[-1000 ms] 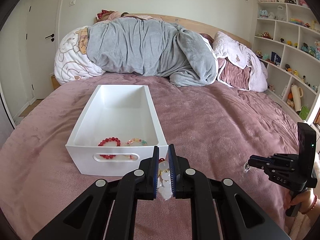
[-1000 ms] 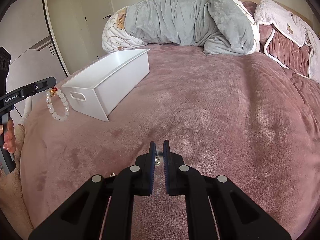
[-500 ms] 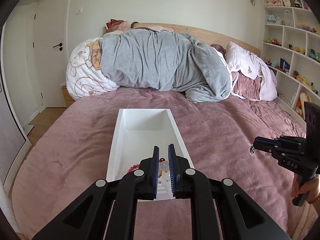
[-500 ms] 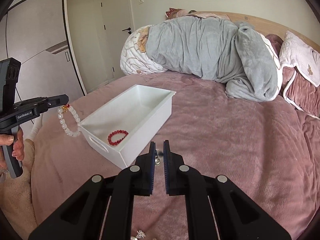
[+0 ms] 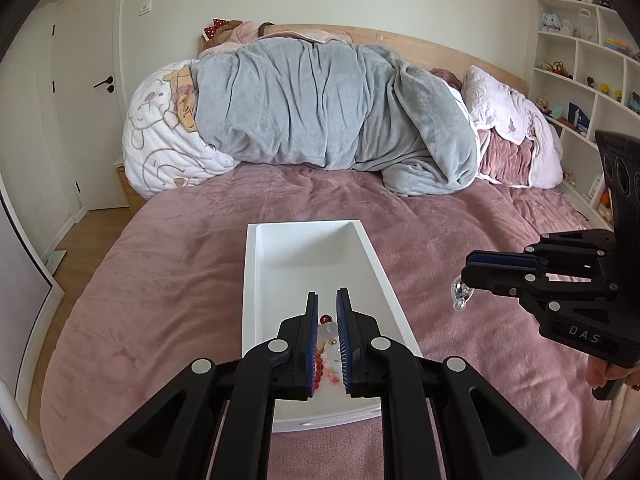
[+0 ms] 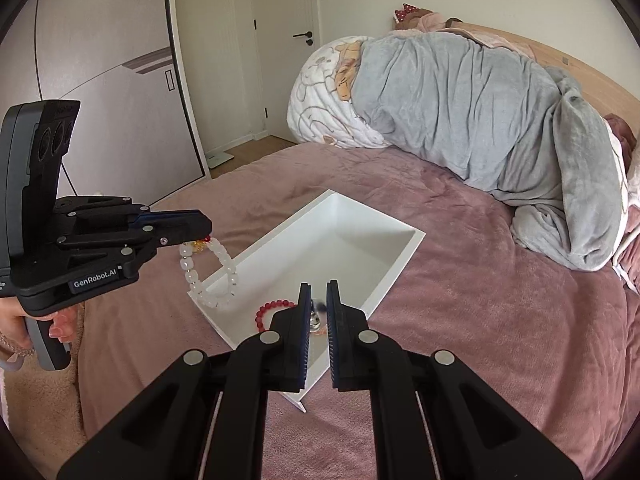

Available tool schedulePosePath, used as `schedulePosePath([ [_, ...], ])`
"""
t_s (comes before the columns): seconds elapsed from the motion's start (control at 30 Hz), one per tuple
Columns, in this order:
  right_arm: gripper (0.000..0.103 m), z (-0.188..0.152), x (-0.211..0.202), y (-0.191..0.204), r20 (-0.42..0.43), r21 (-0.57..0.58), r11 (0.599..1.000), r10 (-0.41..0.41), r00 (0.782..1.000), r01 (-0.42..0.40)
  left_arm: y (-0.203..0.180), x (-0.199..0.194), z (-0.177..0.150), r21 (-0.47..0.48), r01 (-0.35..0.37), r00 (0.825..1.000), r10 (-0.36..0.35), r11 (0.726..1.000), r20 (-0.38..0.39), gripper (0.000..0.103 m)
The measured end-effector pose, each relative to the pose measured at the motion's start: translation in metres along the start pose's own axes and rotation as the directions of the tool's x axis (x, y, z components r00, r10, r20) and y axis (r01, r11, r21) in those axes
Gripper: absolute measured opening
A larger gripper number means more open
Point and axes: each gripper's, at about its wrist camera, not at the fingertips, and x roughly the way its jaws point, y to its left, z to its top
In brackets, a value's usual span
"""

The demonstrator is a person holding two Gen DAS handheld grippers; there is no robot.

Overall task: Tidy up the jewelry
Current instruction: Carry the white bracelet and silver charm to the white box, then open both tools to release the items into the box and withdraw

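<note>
A white open box lies on the pink bedspread. A red bead bracelet lies in its near end. My left gripper is shut on a white bead bracelet that hangs above the box's near end. My right gripper is shut on a small silver earring and hovers by the box's right side, above the bedspread.
A grey blanket and pillows are piled at the head of the bed. White shelves with toys stand at the right. A door and wardrobe are on the left.
Both grippers have risen and moved toward the box. The left one has carried the white bracelet from in front of the box to above its near end.
</note>
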Motion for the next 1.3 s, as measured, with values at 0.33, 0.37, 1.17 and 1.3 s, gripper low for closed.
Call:
schedulePosePath([
  [0.33,0.008,0.032,0.073,-0.018,-0.059,0.189,0.982,0.044,0.997,-0.032,0.021,0.064,0.002,-0.063,-0.017,0.995,0.01,0.998,-0.102,0.015],
  [0.37,0.008,0.033,0.081,-0.022,-0.071,0.213,0.977,0.047,0.996,-0.031,0.021,0.071,0.001,-0.069,-0.016,0.994,0.008,0.997,-0.112,0.015],
  [1.17,0.01,0.007,0.17,-0.051,-0.19,0.324,0.945,0.107,0.976,-0.041,0.01,0.141,-0.037,-0.009,-0.082,0.981,0.08,0.997,-0.174,0.016],
  [1.3,0.01,0.014,0.159,-0.045,-0.184,0.281,0.959,0.072,0.98,-0.018,0.005,0.132,-0.036,0.039,-0.128,0.979,0.132,0.991,-0.158,0.019],
])
